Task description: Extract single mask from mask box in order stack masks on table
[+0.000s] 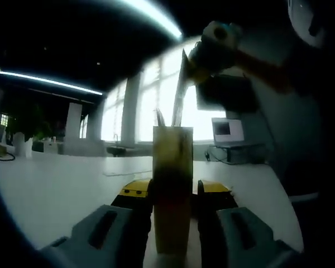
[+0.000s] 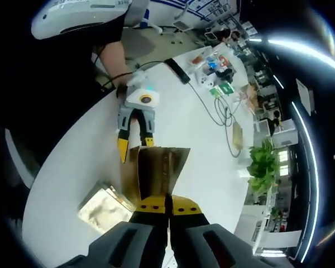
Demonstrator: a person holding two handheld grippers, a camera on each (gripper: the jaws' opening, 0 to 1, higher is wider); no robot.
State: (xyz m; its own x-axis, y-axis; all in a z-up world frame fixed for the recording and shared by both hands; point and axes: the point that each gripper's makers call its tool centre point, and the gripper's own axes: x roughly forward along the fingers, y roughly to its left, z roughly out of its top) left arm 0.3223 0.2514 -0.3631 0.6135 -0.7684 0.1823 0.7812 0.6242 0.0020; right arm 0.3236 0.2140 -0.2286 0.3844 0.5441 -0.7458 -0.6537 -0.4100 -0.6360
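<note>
- The right gripper (image 2: 167, 205), yellow-tipped jaws pressed together, pinches a thin mask (image 2: 159, 170) that fans out flat and shiny above the white table (image 2: 195, 139).
- The left gripper (image 1: 173, 192) clamps the upright mask box (image 1: 172, 190), a tall narrow carton standing on the table.
- In the right gripper view, a flat packet (image 2: 105, 205) lies beside the jaws.
- Farther off, cables (image 2: 212, 109) and small coloured items (image 2: 215, 70) clutter the table; a potted plant (image 2: 263, 162) stands beyond.
</note>
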